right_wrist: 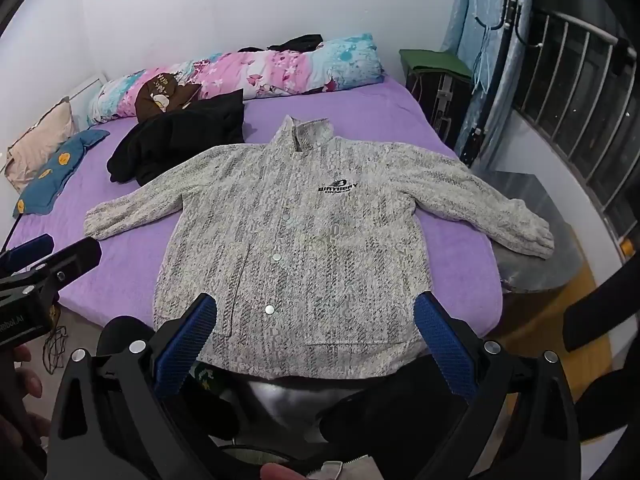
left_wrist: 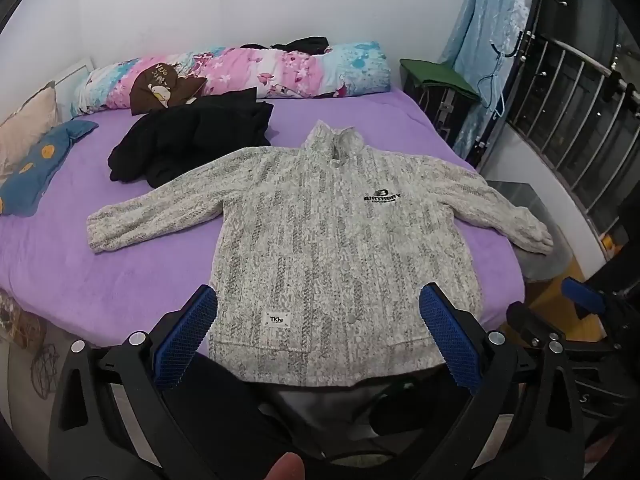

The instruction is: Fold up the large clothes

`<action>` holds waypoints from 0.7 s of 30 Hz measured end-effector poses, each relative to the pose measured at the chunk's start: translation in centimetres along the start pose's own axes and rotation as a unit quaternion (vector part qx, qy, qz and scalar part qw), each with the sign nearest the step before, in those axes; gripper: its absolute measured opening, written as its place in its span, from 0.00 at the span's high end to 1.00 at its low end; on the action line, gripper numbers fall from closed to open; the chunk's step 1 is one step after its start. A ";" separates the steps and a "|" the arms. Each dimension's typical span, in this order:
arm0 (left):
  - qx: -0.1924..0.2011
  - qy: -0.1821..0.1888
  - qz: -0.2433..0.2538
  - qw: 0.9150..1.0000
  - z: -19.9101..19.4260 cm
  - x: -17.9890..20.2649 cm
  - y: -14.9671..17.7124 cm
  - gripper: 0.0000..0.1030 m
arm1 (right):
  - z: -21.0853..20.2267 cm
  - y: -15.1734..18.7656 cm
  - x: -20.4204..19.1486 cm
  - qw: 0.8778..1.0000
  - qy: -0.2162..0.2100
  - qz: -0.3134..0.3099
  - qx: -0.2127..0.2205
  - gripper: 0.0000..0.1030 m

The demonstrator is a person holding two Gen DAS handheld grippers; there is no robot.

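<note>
The bed with the purple fleece sheet (left_wrist: 80,264) carries the cream-and-grey knitted snap-front jacket (left_wrist: 320,248), lying flat, face up, with sleeves spread and hem at the near edge. Its right sleeve cuff (right_wrist: 528,236) overhangs the bed and could drag the jacket off-square during a fold. The black crumpled garment (left_wrist: 192,140) seems to touch the other sleeve (it may snag). Left tool (left_wrist: 316,336) and right tool (right_wrist: 314,336) both gape wide, empty. Only the right view shows the snap buttons clearly; only the left shows the hem label.

jacket (left_wrist: 320,240) hem: behind claws | logo (right_wrist: 337,189) small text: unreadable
</note>
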State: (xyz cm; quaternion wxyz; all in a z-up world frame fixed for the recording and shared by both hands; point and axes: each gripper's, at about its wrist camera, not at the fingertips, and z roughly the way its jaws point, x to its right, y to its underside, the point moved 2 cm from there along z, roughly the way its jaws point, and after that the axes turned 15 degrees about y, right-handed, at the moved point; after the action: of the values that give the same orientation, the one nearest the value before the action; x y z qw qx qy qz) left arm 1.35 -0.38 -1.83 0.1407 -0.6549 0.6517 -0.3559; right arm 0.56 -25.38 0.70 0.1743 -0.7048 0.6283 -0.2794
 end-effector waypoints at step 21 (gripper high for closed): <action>0.008 -0.004 0.008 1.000 -0.2 0.7 -0.2 0.06 | -0.6 0.0 -0.3 1.000 0.000 -0.001 0.001 0.06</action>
State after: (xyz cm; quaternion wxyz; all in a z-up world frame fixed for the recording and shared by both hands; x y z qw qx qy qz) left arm 1.28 -0.93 -1.38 0.1510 -0.6499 0.6534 -0.3576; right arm 0.18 -25.00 1.08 0.1749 -0.7053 0.6272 -0.2803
